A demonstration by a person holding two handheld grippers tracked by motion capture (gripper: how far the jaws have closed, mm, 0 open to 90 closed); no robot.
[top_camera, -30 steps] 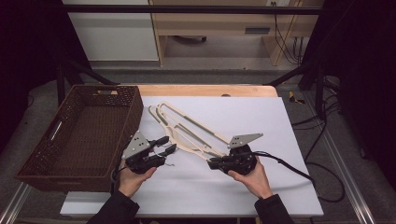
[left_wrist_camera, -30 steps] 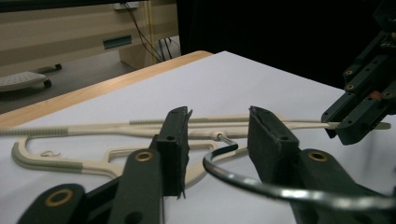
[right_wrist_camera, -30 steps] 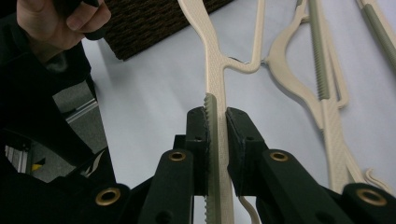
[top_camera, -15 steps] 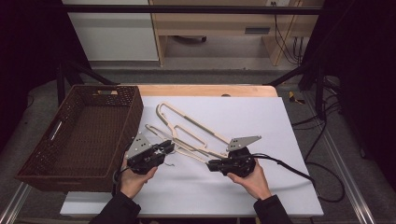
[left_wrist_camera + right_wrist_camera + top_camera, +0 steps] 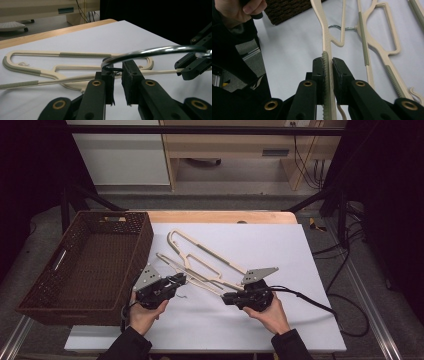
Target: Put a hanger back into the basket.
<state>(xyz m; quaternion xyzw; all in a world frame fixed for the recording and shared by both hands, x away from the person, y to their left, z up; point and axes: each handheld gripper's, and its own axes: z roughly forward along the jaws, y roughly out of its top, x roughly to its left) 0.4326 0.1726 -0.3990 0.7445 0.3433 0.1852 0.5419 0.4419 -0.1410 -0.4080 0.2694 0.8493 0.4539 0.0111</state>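
High view | our left gripper (image 5: 179, 280) fingers just closed toward hanger hook (image 5: 140, 53), lower centre | right gripper (image 5: 228, 298) clamps hanger (image 5: 200, 262) arm | both ends nearly secured, lift looks next

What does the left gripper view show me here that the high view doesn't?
Left gripper view: the left gripper, whose jaws have just been closing, has its pads apart, with the bend of the metal hook at their tips. High view: the wicker basket at the table's left, and the right gripper holding a hanger's arm. Both: the two beige hangers lying crossed on the white sheet.
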